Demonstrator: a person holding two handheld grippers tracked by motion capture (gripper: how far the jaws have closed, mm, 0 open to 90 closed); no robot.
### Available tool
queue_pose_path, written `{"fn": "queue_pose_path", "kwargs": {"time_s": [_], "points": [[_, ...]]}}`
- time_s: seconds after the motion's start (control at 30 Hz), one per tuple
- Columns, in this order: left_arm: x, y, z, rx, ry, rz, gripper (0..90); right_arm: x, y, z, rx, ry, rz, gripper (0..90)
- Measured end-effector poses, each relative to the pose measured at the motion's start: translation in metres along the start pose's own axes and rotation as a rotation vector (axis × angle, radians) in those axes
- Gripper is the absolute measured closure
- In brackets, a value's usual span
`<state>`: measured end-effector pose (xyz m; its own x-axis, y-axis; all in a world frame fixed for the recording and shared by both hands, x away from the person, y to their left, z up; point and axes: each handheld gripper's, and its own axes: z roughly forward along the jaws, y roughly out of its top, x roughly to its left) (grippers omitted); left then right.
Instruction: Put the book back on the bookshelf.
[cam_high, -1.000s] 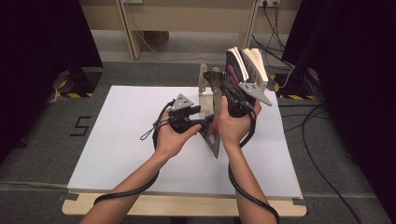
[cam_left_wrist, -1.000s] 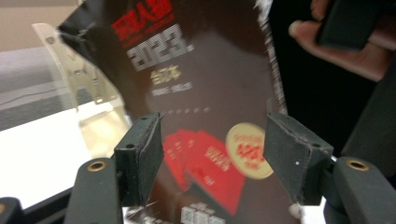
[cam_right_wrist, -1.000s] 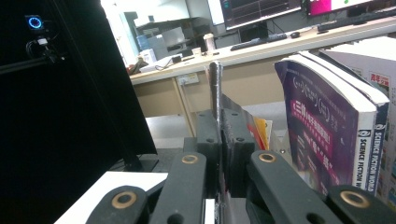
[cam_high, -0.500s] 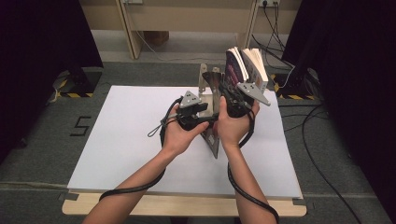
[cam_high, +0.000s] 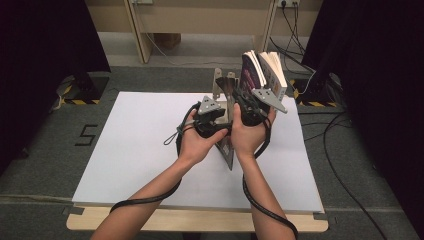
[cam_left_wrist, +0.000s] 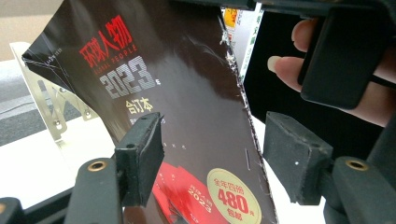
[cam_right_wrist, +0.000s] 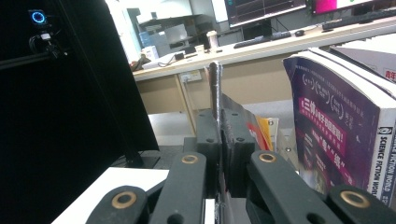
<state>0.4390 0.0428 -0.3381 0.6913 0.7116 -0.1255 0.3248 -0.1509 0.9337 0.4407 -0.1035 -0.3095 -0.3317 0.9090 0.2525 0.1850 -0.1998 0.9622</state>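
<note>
While my right tongs (cam_right_wrist: 218, 154) pinch the edge of the dark magazine (cam_left_wrist: 187, 116), their pads pressed flat against it from both sides, I hold that magazine upright near the centre of the tabletop (cam_high: 130, 150), toward its far side. Seen from the high view, my right tongs (cam_high: 239, 94) sit at about one o'clock from the tabletop's middle, and my left tongs (cam_high: 212, 114) sit just beside them at their eight o'clock, both hands close together. From my left tongs' own view, the glossy black cover with red and grey lettering passes between the two black pads (cam_left_wrist: 140, 154), which stand spread apart; the left pad looks to be right at the cover, though I cannot tell whether it presses, and the right pad is clear of the worn spine edge. So my left tongs (cam_left_wrist: 215, 161) are released around the magazine. At two o'clock from my right tongs stand two thicker books (cam_high: 262, 72), upright in a metal bookstand (cam_high: 220, 82), the nearer one purple-covered (cam_right_wrist: 336, 130).
</note>
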Motion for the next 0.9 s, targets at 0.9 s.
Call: {"fn": "queue_pose_path", "kwargs": {"time_s": [0.9], "points": [[-0.008, -0.004, 0.012, 0.03, 0.052, 0.017, 56.5, 0.003, 0.001, -0.003, 0.024, 0.048, 0.014, 87.2]]}}
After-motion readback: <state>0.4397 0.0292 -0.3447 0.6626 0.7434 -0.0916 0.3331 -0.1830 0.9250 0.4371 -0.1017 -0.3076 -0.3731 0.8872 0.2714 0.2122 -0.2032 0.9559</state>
